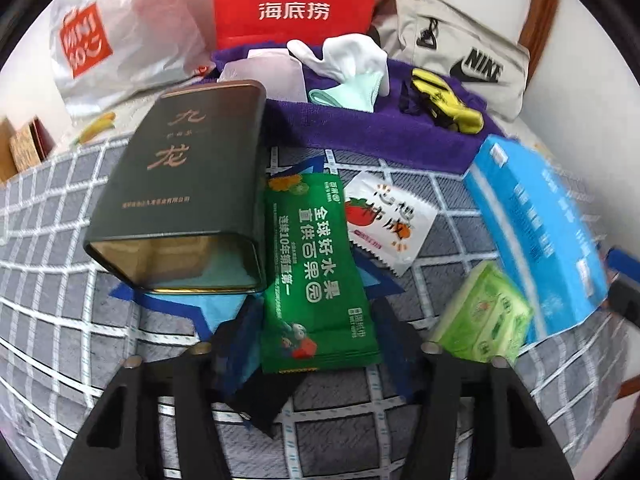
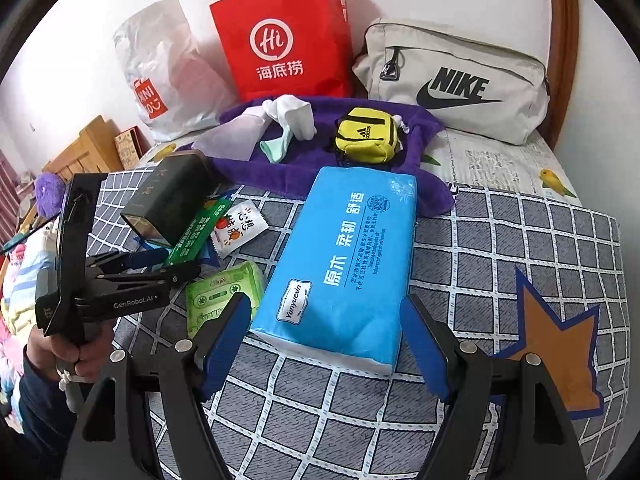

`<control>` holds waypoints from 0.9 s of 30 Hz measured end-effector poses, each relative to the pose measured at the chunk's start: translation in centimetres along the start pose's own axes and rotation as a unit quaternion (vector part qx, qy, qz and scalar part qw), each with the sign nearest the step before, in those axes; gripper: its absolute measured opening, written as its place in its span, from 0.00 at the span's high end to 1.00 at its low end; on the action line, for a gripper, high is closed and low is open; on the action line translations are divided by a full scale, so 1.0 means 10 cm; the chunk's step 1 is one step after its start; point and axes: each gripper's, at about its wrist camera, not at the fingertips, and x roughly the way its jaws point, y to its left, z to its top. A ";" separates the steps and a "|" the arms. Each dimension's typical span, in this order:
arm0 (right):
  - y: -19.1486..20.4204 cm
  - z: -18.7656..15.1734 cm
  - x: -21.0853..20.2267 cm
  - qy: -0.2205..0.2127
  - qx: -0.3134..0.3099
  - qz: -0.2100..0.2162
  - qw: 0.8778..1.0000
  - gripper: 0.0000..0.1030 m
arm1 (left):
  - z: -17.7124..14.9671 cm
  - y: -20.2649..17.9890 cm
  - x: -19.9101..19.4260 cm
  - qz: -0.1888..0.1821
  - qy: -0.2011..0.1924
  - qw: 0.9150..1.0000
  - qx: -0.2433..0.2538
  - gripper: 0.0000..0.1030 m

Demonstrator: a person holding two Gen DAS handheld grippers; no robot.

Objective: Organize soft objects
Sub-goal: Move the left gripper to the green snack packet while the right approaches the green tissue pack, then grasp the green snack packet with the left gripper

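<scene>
L tool [image 1: 316, 332] is straddling the green wet-wipe pack [image 1: 316, 268], jaws half-open w/ no grip, pack's long axis running 12-6; R tool [image 2: 324, 344] is hanging wide open, empty.

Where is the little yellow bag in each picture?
Left wrist view: the yellow bag is upper right, on the purple towel.
Right wrist view: it is upper middle, on the same towel.
Shared landmark: the red paper bag behind the towel.
</scene>
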 end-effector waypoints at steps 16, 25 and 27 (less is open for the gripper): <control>0.22 -0.08 -0.12 -0.012 -0.021 0.022 0.999 0.25 | -0.49 0.15 -0.45 -0.057 0.014 0.998 0.023 0.54; 0.30 -0.14 -0.13 -0.007 -0.031 0.025 0.999 0.25 | -0.24 0.07 -0.23 -0.035 0.015 0.999 0.032 0.41; 0.30 -0.14 -0.12 -0.003 -0.030 0.024 0.999 0.25 | -0.20 0.05 -0.14 -0.016 0.020 0.999 0.031 0.42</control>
